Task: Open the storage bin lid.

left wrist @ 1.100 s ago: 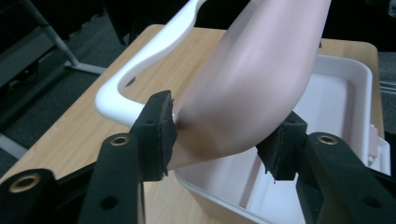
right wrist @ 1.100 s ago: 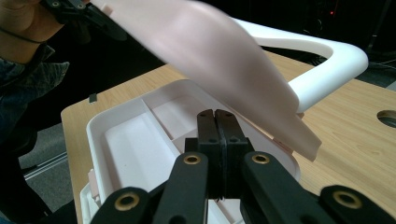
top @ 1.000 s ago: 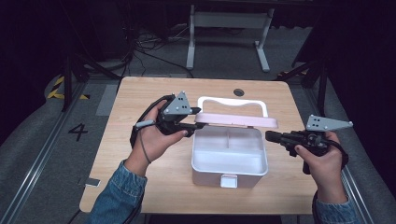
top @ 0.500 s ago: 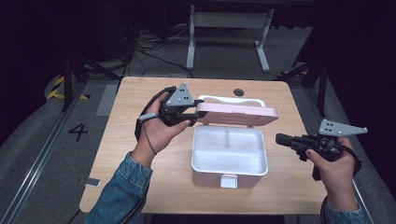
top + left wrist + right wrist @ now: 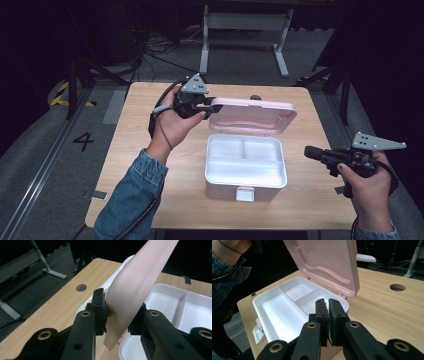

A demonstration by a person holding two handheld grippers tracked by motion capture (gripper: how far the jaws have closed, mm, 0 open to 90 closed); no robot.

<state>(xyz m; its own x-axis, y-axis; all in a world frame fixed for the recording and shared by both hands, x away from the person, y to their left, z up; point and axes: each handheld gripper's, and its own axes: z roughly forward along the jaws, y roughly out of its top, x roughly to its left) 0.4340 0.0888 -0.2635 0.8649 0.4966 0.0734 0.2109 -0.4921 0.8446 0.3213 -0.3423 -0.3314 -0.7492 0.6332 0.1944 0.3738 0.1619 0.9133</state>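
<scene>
A white compartment box point(image 5: 215, 176) stands open at mid-table, its pink lid point(image 5: 252, 116) raised upright behind it. My left gripper point(image 5: 210, 103) holds the lid's left edge. In the left gripper view its jaws have just been closing, and the pads point(image 5: 100, 312) press on both faces of the lid point(image 5: 140, 282). My right gripper point(image 5: 309, 151) hovers to the right of the box, apart from it. Its jaws have just been opening a hair, but the pads point(image 5: 322, 310) stand almost together with nothing between them. Beyond the right gripper point(image 5: 328, 306) lie the lid point(image 5: 324, 260) and the empty white compartments point(image 5: 277, 312).
The box has a front latch point(image 5: 244, 193) facing the near edge. The wooden table point(image 5: 145, 150) has a cable hole point(image 5: 255, 97) behind the lid. A metal desk frame point(image 5: 245, 30) and cables stand on the dark floor beyond.
The lid has swung from low over the box to upright, and the left gripper went back and up with it. The right gripper drew away to the right.
</scene>
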